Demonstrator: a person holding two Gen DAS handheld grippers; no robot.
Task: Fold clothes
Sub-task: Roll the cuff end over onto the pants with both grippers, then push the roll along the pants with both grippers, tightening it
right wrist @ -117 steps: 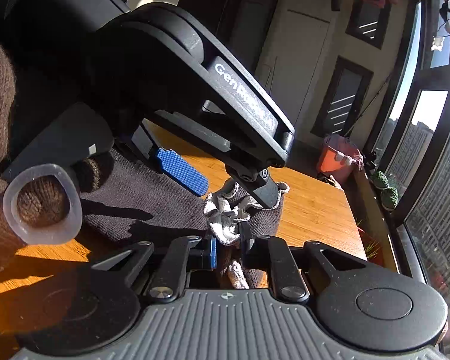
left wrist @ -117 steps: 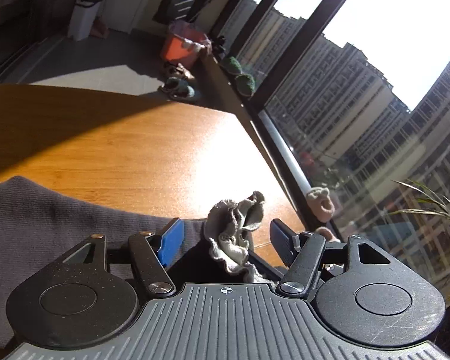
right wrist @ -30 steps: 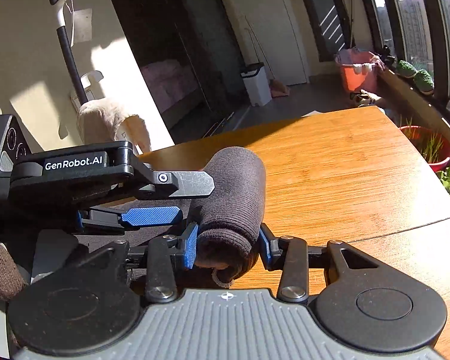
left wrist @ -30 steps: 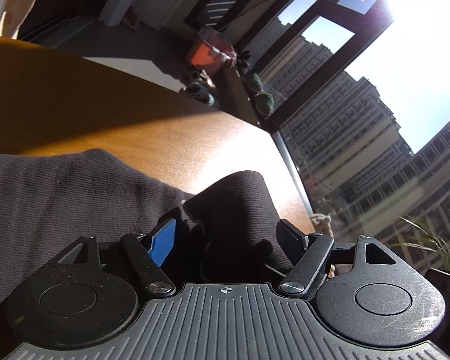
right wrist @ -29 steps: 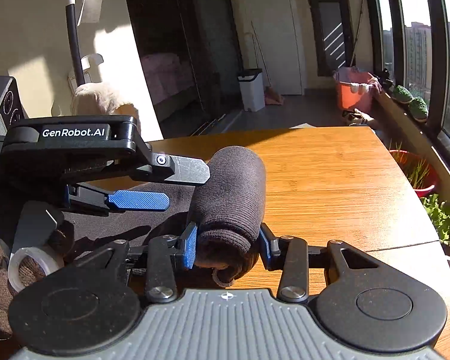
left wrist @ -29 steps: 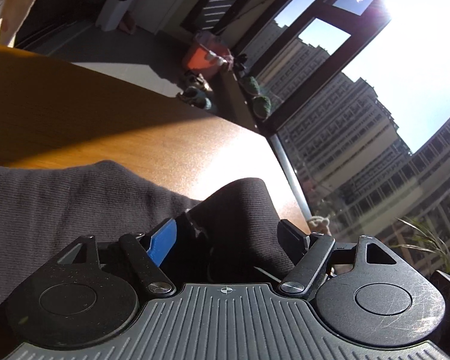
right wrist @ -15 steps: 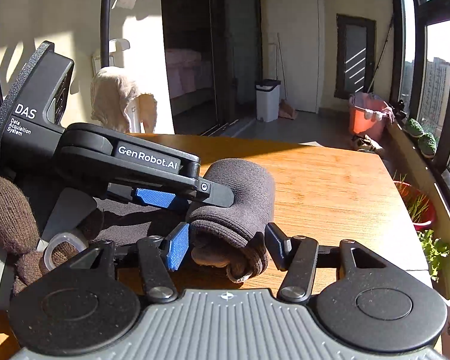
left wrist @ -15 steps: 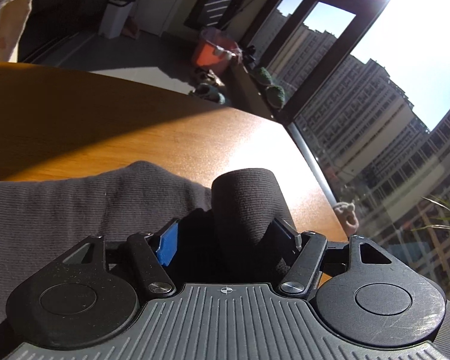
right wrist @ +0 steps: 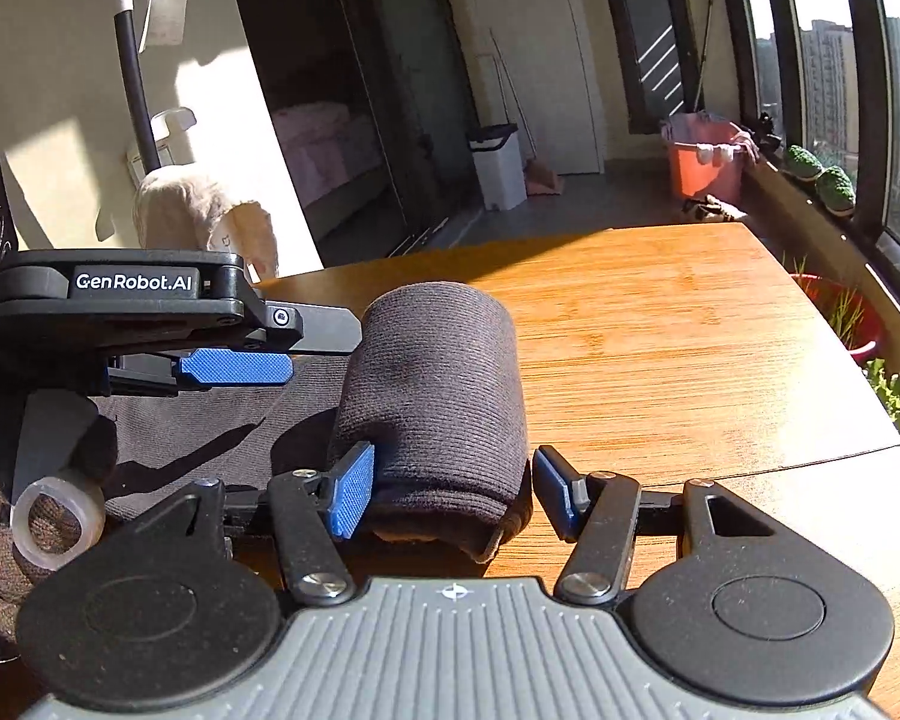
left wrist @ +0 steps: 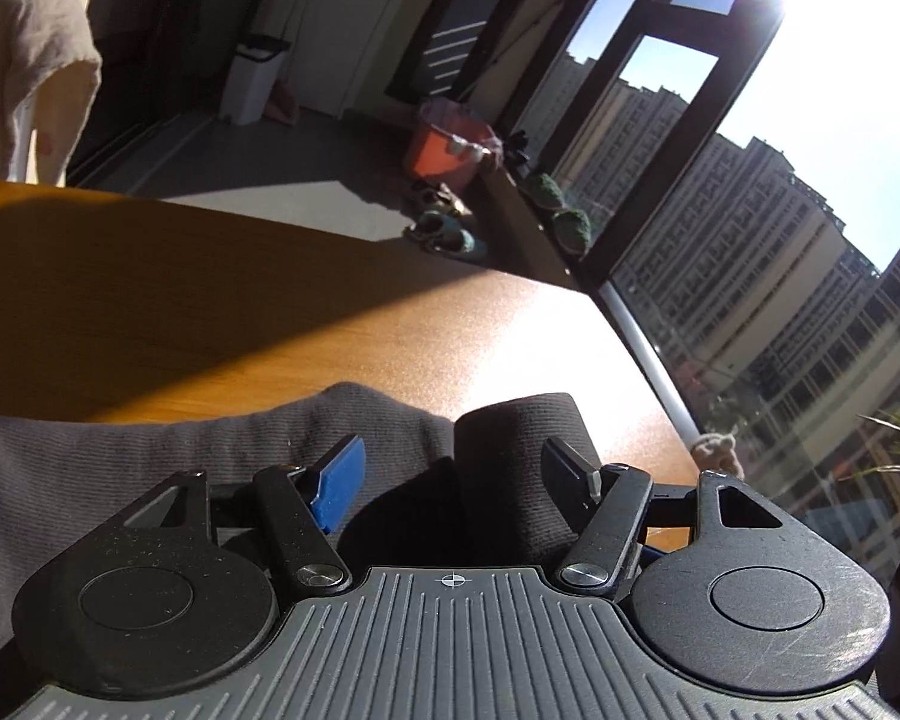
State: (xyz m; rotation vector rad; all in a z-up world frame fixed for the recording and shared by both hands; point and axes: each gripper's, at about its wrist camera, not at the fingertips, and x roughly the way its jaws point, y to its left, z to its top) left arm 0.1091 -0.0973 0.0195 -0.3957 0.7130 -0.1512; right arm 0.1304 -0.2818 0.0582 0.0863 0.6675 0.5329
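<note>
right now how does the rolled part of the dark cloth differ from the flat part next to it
The rolled part is a thick upright-sided cylinder, while the flat part lies spread thin on the table. The rolled part sits between the open fingers of the right gripper; the flat part lies under the left gripper. The roll catches sun, whereas the flat part is mostly shadowed. Both are the same dark ribbed knit.

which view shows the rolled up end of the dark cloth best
The right wrist view: the rolled end lies in sunlight on the wooden table, whole roll visible between the open right claw. The left wrist view shows it only as a backlit shape, partly hidden.
</note>
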